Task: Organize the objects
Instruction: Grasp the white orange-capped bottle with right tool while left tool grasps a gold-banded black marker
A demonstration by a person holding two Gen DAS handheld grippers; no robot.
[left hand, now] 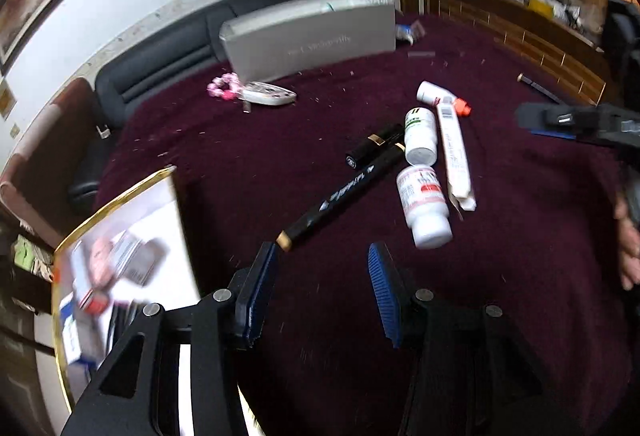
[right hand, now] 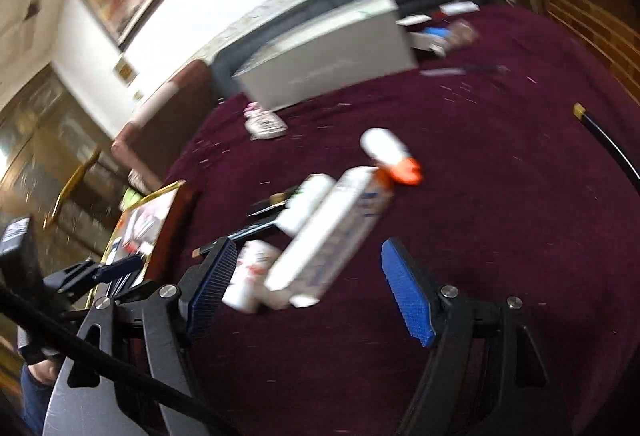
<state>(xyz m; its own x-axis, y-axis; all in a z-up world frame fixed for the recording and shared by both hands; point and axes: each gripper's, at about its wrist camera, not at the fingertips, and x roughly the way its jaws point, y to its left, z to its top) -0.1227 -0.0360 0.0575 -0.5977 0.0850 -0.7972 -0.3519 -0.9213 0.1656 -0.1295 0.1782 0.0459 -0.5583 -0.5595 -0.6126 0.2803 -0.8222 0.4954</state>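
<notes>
A cluster lies on the dark red cloth: a black marker (left hand: 340, 195), a black lipstick tube (left hand: 374, 145), a green-labelled white bottle (left hand: 419, 135), a red-labelled white bottle (left hand: 424, 205), a long white box (left hand: 454, 151) and an orange-capped white bottle (left hand: 440, 97). My left gripper (left hand: 322, 256) is open just short of the marker's gold end, holding nothing. My right gripper (right hand: 308, 252) is open, with the long white box (right hand: 332, 232) and the red-labelled bottle (right hand: 250, 276) on the cloth ahead of its fingers, untouched. The view is blurred.
A gold-rimmed box (left hand: 120, 195) at the left holds several small items. A silver case (left hand: 308, 35) stands at the back, with a pink bracelet (left hand: 222, 87) and a white remote (left hand: 270, 95) before it. A black pen (right hand: 604, 143) lies far right. A hand (left hand: 630, 248) shows at the right edge.
</notes>
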